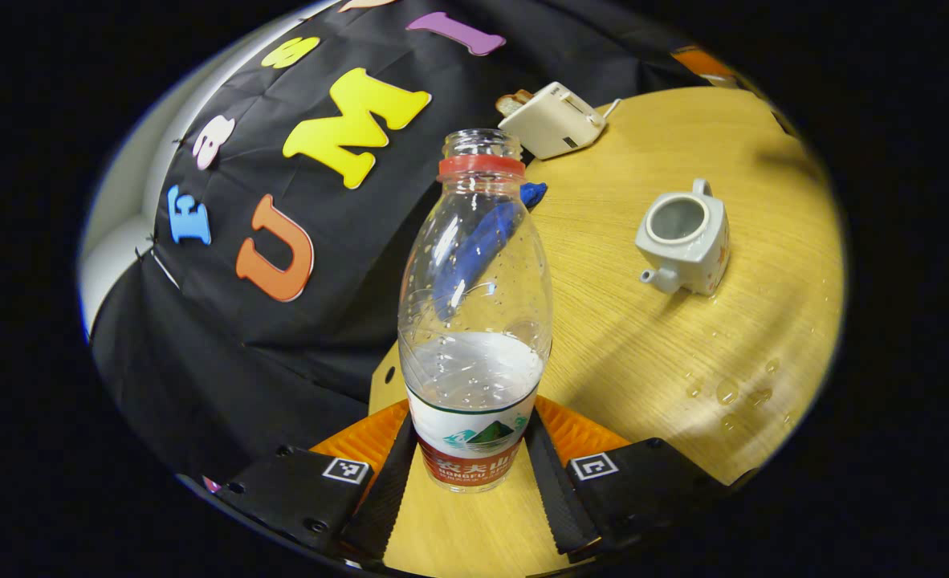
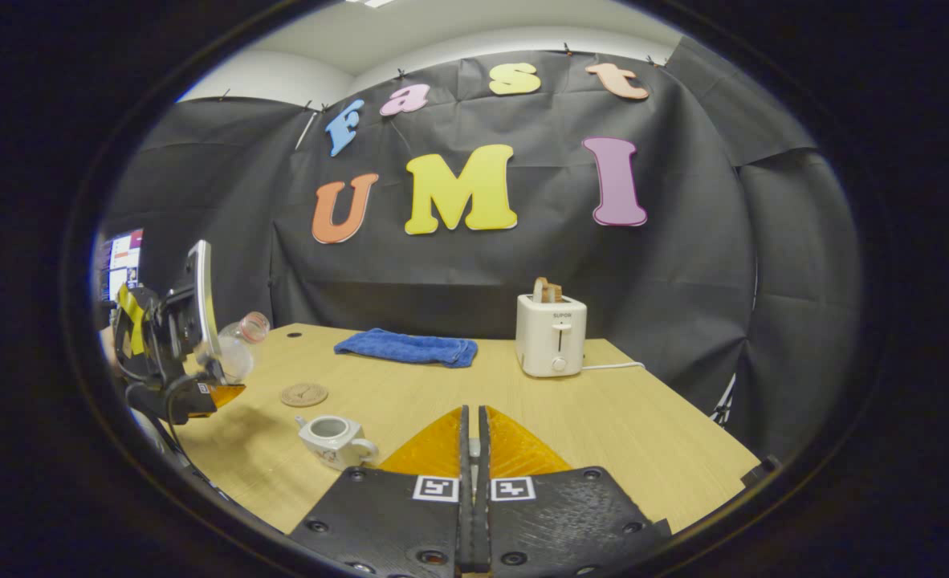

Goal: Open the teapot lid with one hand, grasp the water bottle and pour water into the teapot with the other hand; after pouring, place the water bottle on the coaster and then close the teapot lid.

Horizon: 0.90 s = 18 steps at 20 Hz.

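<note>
A: Our left gripper (image 1: 472,461) is clamped on the water bottle (image 1: 474,321), uncapped, lifted over the table (image 1: 683,361). Our right gripper (image 2: 472,437) is pressed together; whether it holds anything, we cannot tell.

B: We see the teapot (image 1: 685,239) open, well apart; the coaster (image 2: 304,394) sits near it.

Clear bottle (image 1: 474,321) red-ringed, white teapot (image 1: 686,238), blue towel (image 2: 407,348), tan table (image 2: 603,417)

A white toaster (image 2: 551,335) with bread in its slot stands on the wooden table (image 2: 627,417) at one o'clock; a blue cloth (image 2: 407,348) lies at eleven o'clock.
</note>
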Each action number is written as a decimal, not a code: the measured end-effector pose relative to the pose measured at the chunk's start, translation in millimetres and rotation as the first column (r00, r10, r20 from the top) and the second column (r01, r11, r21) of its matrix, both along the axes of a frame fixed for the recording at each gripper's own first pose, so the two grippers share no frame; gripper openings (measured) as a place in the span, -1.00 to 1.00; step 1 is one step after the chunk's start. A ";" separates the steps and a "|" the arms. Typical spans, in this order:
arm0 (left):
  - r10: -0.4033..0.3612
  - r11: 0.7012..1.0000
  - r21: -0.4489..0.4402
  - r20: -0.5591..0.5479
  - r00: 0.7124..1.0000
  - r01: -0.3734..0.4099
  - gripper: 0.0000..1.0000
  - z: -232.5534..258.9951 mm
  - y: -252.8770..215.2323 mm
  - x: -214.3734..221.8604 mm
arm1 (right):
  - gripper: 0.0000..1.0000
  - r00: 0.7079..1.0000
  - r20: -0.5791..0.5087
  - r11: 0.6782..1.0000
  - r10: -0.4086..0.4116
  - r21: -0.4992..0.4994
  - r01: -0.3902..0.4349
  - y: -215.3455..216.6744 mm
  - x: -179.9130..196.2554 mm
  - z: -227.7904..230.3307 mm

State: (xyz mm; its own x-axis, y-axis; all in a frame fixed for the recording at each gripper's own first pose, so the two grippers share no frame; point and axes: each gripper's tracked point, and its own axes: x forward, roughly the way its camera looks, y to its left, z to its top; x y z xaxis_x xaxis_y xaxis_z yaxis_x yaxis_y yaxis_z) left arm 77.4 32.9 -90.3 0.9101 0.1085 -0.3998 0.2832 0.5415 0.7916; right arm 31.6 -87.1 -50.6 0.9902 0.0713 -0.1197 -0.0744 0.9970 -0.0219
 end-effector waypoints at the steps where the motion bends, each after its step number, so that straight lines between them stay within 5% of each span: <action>1: -0.013 0.999 0.046 0.001 1.000 0.013 0.51 0.3 -0.1 2.5 | -0.99 1.000 -0.001 1.000 -0.001 0.003 0.001 -2.7 -1.0 -1.4; 5: -0.051 0.981 0.184 -0.027 0.998 0.055 0.51 -3.3 -5.8 7.6 | -0.99 1.000 -0.004 1.000 -0.018 0.008 0.018 -15.6 -4.6 -5.6; 12: -0.118 0.908 0.400 -0.030 0.993 0.120 0.51 -5.0 -18.2 6.2 | -0.99 0.999 -0.016 0.999 -0.046 0.023 0.047 -37.5 -8.1 -15.3; 18: -0.141 0.856 0.499 -0.034 0.989 0.139 0.50 -3.3 -25.1 6.3 | -0.99 0.997 -0.034 0.997 -0.069 0.036 0.070 -53.2 -6.9 -24.3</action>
